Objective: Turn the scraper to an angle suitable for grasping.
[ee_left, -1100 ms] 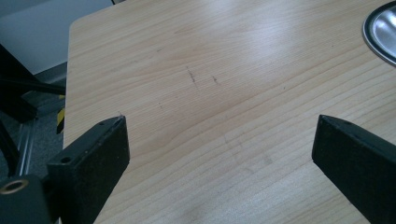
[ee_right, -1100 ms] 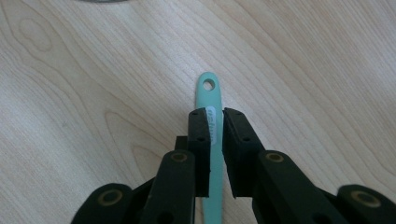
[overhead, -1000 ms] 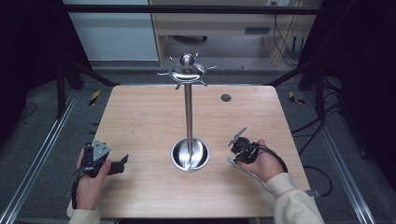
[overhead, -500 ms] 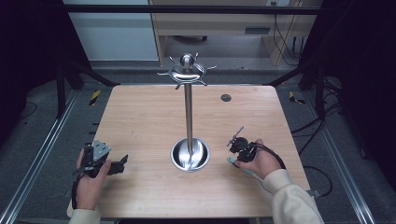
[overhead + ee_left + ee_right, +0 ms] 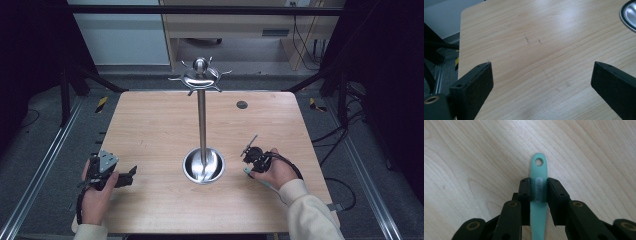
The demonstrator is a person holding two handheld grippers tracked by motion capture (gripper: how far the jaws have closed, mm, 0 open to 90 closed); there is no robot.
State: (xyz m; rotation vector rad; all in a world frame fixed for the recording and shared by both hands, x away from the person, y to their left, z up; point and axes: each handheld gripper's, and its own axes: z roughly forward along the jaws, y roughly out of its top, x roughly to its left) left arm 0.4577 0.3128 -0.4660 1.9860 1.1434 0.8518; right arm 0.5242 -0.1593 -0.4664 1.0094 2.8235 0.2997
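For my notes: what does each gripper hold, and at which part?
The right gripper clamps a teal handle just below its holed end. The left gripper is open, holding nothing.

At the centre of the frame we see a pale wooden table (image 5: 150, 125) on grey floor (image 5: 45, 130), metal rails (image 5: 30, 192) along both sides. Across the top stand a white panel (image 5: 117, 32) and a wooden bench (image 5: 230, 22); cables (image 5: 305, 35) hang upper right, dark elsewhere.

A lab test bay: a wooden table (image 5: 150, 130) ringed by metal floor rails (image 5: 45, 165), loose cables (image 5: 305, 35) and dark curtains (image 5: 30, 55).
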